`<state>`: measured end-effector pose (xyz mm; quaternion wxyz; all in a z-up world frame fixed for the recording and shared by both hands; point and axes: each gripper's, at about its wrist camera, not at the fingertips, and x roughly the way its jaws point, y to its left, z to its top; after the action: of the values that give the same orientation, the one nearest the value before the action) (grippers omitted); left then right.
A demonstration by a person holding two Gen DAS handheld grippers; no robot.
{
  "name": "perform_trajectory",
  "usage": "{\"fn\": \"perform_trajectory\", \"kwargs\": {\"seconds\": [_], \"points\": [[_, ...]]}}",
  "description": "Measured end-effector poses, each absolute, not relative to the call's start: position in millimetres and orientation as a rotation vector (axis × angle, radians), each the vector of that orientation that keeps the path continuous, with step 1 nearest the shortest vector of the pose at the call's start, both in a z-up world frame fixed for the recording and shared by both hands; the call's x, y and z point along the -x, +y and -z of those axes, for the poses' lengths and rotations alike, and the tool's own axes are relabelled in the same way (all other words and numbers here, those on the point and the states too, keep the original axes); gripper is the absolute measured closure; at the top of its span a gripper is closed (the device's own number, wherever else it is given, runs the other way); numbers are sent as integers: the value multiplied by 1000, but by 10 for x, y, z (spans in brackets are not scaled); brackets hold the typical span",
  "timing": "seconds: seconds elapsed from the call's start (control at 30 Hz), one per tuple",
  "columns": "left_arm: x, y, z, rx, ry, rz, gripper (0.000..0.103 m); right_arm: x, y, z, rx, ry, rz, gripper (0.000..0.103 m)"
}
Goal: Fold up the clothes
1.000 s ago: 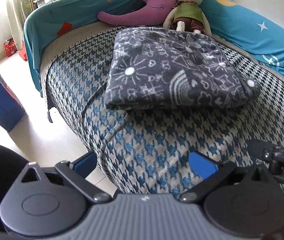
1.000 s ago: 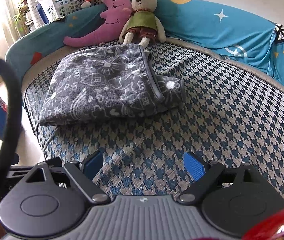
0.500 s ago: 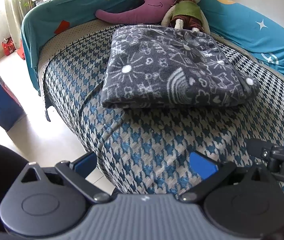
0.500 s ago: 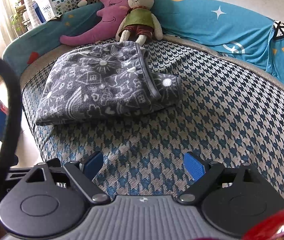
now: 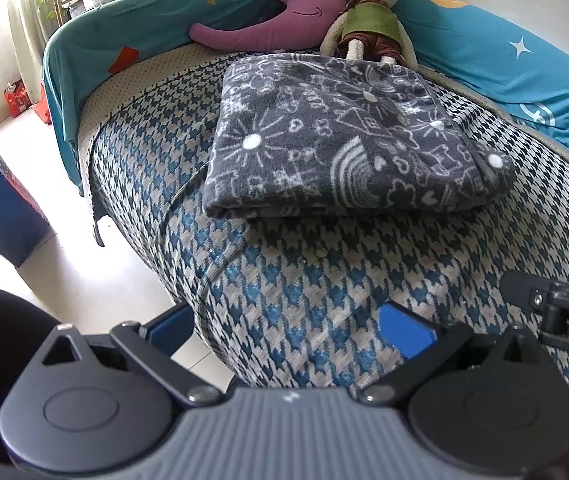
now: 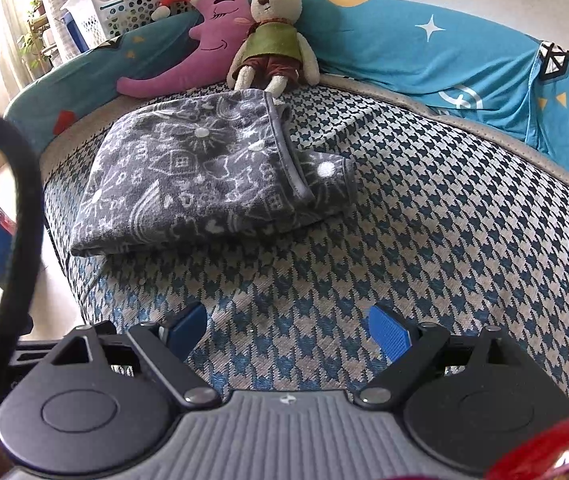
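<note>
While the folded grey patterned garment [image 5: 348, 140] is lying mid-frame on the houndstooth bed cover [image 5: 324, 280], the left gripper [image 5: 288, 328] is hovering at bottom centre, jaws wide and empty; the right gripper [image 6: 288, 330] is likewise spread wide, gripping nothing. A stuffed bunny [image 6: 274, 32] is sitting just behind the garment.

home bedroom: bed [image 5: 324, 280], plush rabbit [image 6: 274, 36]

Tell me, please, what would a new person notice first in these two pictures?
First, the folded grey garment with white doodle print, lying on the houndstooth bed cover, its right end sticking out from under the top layer. Behind it, a plush rabbit in a green top sits beside a purple moon pillow. Both grippers, left and right, hover open and empty.
</note>
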<state>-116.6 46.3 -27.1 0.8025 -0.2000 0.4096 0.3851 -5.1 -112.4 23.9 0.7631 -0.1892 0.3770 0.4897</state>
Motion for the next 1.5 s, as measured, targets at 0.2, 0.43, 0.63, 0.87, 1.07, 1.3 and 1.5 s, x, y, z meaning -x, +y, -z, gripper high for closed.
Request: {"fn": "perform_trajectory", "kwargs": {"seconds": [0.2,0.43,0.63,0.87,1.07,1.3,1.5], "points": [[1182,425,252,422,884,-821,0,56,-1156,-255,407,819,-1061,15],[1186,413,249,419,899,-829,0,67,-1199,-261,404,817,-1056,15],[1194,403,257,424,905,-825,0,78,-1209,-261,406,816,-1052,15],[1220,425,252,428,900,-831,0,86,-1213,-264,411,812,-1055,15],[1235,432,247,431,897,-839,0,95,-1207,-252,418,811,-1060,15],[1243,445,257,435,902,-846,0,95,-1197,-242,425,813,-1059,15],[1250,441,261,441,900,-842,0,104,-1192,-239,433,813,-1058,15]]}}
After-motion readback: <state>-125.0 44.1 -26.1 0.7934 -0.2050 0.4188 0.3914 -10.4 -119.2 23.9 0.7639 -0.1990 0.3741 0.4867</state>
